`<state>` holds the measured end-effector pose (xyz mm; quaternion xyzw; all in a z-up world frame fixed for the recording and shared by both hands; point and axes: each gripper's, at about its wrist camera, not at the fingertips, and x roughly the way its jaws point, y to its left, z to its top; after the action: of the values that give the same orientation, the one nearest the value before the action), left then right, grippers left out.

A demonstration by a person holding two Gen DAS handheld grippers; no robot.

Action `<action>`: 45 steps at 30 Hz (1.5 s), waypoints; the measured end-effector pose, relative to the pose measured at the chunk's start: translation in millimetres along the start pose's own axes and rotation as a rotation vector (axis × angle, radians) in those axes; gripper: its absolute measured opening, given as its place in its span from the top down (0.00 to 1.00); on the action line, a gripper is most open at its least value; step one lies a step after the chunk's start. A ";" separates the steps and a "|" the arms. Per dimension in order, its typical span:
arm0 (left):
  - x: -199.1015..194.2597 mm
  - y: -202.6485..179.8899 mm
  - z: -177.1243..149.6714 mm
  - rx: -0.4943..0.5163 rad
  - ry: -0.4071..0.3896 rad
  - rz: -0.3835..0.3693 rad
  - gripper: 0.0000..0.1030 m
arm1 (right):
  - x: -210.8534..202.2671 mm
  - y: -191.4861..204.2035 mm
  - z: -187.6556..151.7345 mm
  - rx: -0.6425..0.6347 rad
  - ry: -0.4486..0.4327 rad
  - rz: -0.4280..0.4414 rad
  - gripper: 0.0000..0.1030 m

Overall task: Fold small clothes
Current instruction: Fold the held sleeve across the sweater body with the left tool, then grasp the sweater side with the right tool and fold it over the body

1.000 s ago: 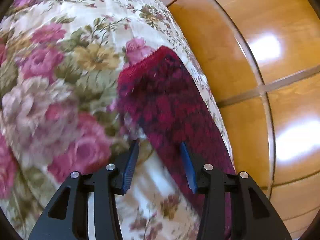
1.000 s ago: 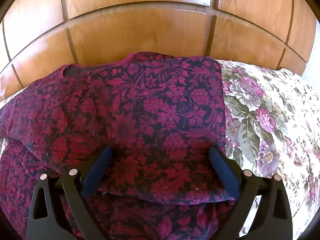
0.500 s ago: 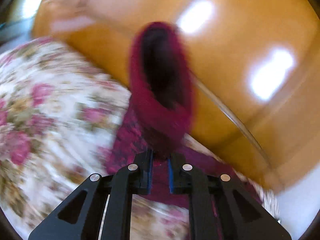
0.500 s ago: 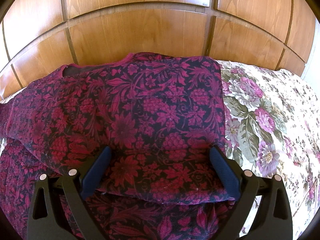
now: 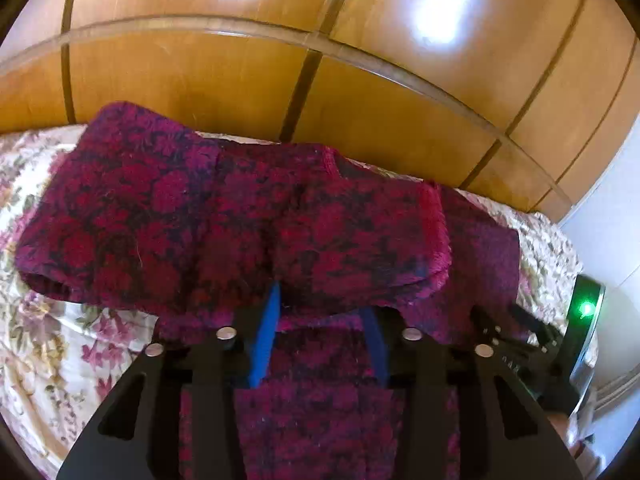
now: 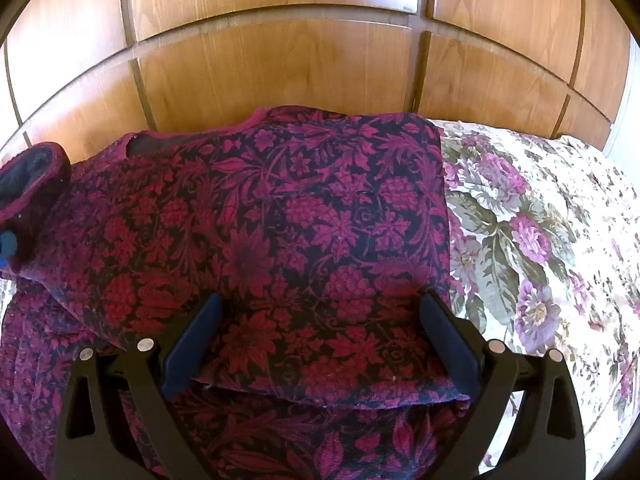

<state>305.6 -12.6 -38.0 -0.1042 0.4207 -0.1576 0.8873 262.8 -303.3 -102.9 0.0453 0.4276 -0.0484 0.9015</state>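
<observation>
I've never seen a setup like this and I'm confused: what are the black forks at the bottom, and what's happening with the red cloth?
A person holds hand-held tongs in each hand; a wide-angle camera on each looks along its fingers. One picture is from the left tongs, the other from the right tongs. A dark red flowered sweater lies on a floral bedspread, before wood panels. The left tongs have just been opening; the sleeve drapes over their tips, not pinched. The right tongs stand wide open over the sweater, holding nothing.
</observation>
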 end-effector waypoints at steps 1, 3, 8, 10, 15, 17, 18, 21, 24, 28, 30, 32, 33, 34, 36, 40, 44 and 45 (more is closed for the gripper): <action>-5.1 -1.4 -7.1 0.004 -0.001 -0.019 0.40 | 0.3 -0.1 0.1 0.001 0.001 0.001 0.05; -12.7 -1.4 -12.5 0.000 -0.003 -0.043 0.28 | 1.2 -1.0 0.7 0.004 0.003 0.004 0.05; -40.9 5.9 -40.0 0.036 -0.024 -0.031 0.28 | 1.7 -2.7 3.2 0.007 0.014 0.005 0.05; -45.1 8.6 -54.5 0.028 -0.013 -0.023 0.28 | -0.6 -2.2 8.4 0.010 0.029 0.000 0.06; -48.4 21.3 -98.1 0.006 0.014 0.031 0.28 | -31.8 20.9 31.2 0.081 0.015 0.216 0.27; -48.3 27.9 -110.4 -0.015 0.022 0.032 0.28 | -38.0 48.3 38.5 0.062 0.035 0.340 0.27; -50.9 30.4 -115.3 -0.017 0.020 0.033 0.28 | -37.8 63.7 41.2 0.051 0.050 0.387 0.27; -53.7 31.1 -119.3 -0.008 0.011 0.028 0.28 | -25.4 102.8 47.5 0.041 0.097 0.462 0.27; -52.1 37.1 -122.8 -0.022 0.021 0.014 0.28 | -2.0 131.5 49.8 0.061 0.169 0.482 0.37; -51.9 46.5 -127.0 -0.052 0.019 -0.029 0.28 | -2.8 149.5 59.1 0.014 0.150 0.406 0.79; -51.6 50.8 -127.9 -0.066 0.015 -0.046 0.28 | -30.3 143.2 70.2 -0.002 0.064 0.432 0.91; -50.7 53.8 -129.8 -0.073 0.008 -0.054 0.28 | -62.0 130.0 80.6 -0.012 -0.022 0.457 0.92; -50.0 54.5 -130.4 -0.070 0.008 -0.052 0.28 | -75.9 122.3 84.4 -0.012 -0.059 0.465 0.92; -49.9 53.7 -130.9 -0.066 0.008 -0.049 0.28 | -89.1 113.6 88.5 -0.008 -0.091 0.466 0.92; -50.3 52.9 -131.1 -0.062 0.008 -0.046 0.28 | -110.3 95.1 95.4 0.013 -0.151 0.447 0.92; -48.9 54.2 -132.3 -0.065 0.007 -0.048 0.28 | -118.9 42.3 102.9 0.079 -0.191 0.368 0.94; -49.8 52.1 -130.9 -0.059 0.009 -0.041 0.28 | -98.4 -5.2 90.0 0.158 -0.150 0.265 0.95; -50.4 50.8 -129.9 -0.058 0.009 -0.040 0.28 | -90.0 -16.3 85.0 0.173 -0.135 0.230 0.95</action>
<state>184.1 46.3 -99.3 -0.1376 0.4270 -0.1637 0.8786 269.3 -325.5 19.8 0.1680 0.3521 0.0154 0.9206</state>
